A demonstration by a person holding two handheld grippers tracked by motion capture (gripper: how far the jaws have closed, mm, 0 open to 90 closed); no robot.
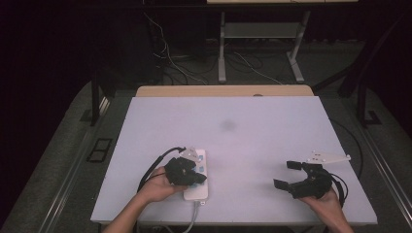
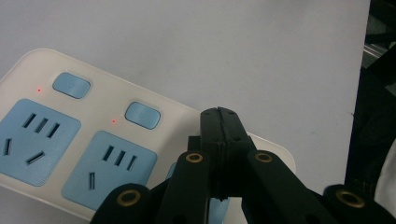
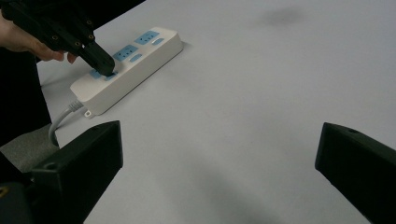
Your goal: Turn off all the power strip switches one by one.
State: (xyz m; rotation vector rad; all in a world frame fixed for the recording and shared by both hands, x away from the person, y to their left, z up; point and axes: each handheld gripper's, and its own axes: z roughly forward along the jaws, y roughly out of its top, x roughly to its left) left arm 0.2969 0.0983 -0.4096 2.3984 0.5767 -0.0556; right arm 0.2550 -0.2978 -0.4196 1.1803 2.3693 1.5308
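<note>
White power strip (image 2: 187, 116) with blue sockets; two red lights lit.

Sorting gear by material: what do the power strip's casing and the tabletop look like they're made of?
Power strip: apparently smooth, moulded white plastic, with rounded edges and a faint sheen; its blue sockets look plastic too. Table: matte white sheet, possibly laminate or foam board; no grain or glare shows.

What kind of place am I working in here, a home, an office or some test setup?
Most likely a lab or recording setup: a bare white table in a dark room, loose cables on the floor behind it, and a lone power strip being worked with the left gripper.
</note>
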